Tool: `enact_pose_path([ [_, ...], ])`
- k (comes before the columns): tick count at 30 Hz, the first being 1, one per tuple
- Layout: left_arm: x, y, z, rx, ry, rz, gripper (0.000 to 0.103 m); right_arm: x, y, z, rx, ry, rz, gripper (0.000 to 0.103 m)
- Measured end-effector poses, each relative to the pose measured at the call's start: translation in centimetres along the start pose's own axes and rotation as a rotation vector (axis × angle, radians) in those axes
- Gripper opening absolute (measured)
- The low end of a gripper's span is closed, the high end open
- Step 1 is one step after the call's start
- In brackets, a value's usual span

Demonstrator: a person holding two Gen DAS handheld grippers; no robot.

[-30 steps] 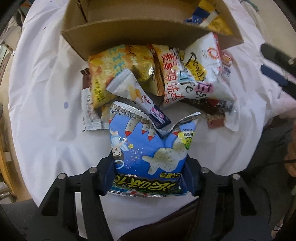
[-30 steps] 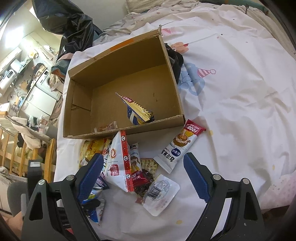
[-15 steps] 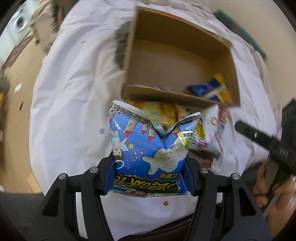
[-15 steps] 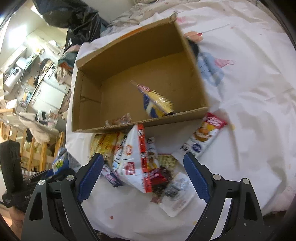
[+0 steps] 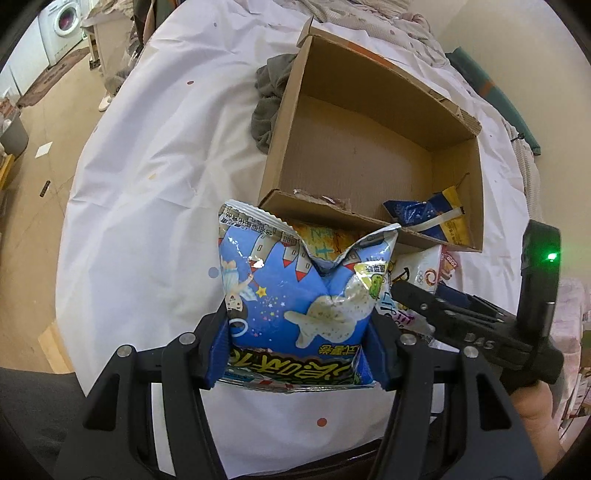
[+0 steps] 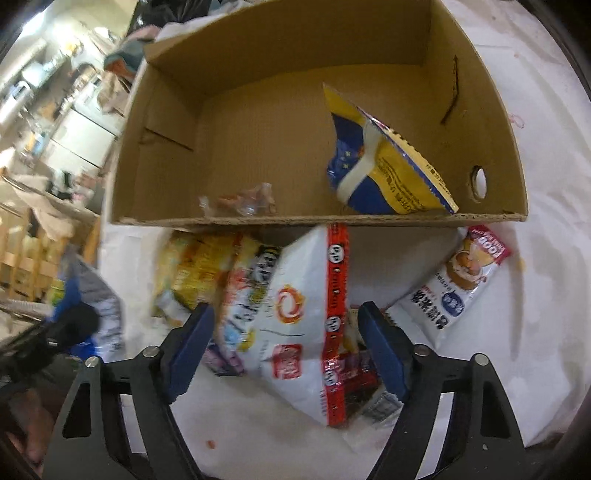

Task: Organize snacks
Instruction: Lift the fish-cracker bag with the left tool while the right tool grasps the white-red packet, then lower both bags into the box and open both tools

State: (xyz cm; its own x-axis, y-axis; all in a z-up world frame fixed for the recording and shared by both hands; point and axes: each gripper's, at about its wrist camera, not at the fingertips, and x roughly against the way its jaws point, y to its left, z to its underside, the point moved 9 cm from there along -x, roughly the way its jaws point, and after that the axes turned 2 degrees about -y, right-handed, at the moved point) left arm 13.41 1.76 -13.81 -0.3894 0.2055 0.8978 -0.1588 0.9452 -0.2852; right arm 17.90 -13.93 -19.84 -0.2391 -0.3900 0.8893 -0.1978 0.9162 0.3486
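Observation:
My left gripper (image 5: 299, 347) is shut on a blue snack bag (image 5: 299, 306) with rockets, held above the white sheet in front of the cardboard box (image 5: 369, 155). The box holds a blue-and-yellow bag (image 5: 436, 221), also in the right wrist view (image 6: 384, 170), and a clear wrapper (image 6: 240, 201). My right gripper (image 6: 286, 339) is open, its fingers on either side of a white bag with a red stripe (image 6: 295, 317) in the snack pile before the box (image 6: 491, 122). Whether the fingers touch the bag I cannot tell.
A yellow bag (image 6: 195, 269) and a white-and-red bar packet (image 6: 458, 280) lie beside the pile. A grey cloth (image 5: 269, 96) lies at the box's far left. The white sheet (image 5: 147, 184) covers a round table; floor and a washing machine (image 5: 62, 26) lie beyond.
My left gripper has lifted the blue bag up and back, so the whole box shows. My right gripper has moved down and forward onto the pile, around the white bag.

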Motion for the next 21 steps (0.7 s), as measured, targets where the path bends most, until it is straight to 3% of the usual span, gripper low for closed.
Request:
enact_pose_path([
  [1,0.0,0.0,0.0,-0.002,0.001,-0.001,0.057,-0.2,-0.2,0.1,0.004,0.01,0.007,0.07],
  [3,-0.1,-0.1,0.2,-0.001,0.005,0.002,0.057,-0.4,-0.2,0.4,0.007,0.023,-0.005,0.046],
  [6,-0.3,-0.3,0.3,-0.006,0.009,-0.003,0.057,0.2,0.1,0.6,0.017,0.01,-0.045,0.033],
  [11,-0.3,-0.2,0.2,0.005,0.004,-0.004,0.057,1.7,-0.1,0.8,0.014,-0.015,-0.075,0.025],
  [21,-0.1,0.6,0.0,0.003,-0.044,-0.066,0.057,5.8,-0.8,1.7,0.004,-0.08,-0.172,0.025],
])
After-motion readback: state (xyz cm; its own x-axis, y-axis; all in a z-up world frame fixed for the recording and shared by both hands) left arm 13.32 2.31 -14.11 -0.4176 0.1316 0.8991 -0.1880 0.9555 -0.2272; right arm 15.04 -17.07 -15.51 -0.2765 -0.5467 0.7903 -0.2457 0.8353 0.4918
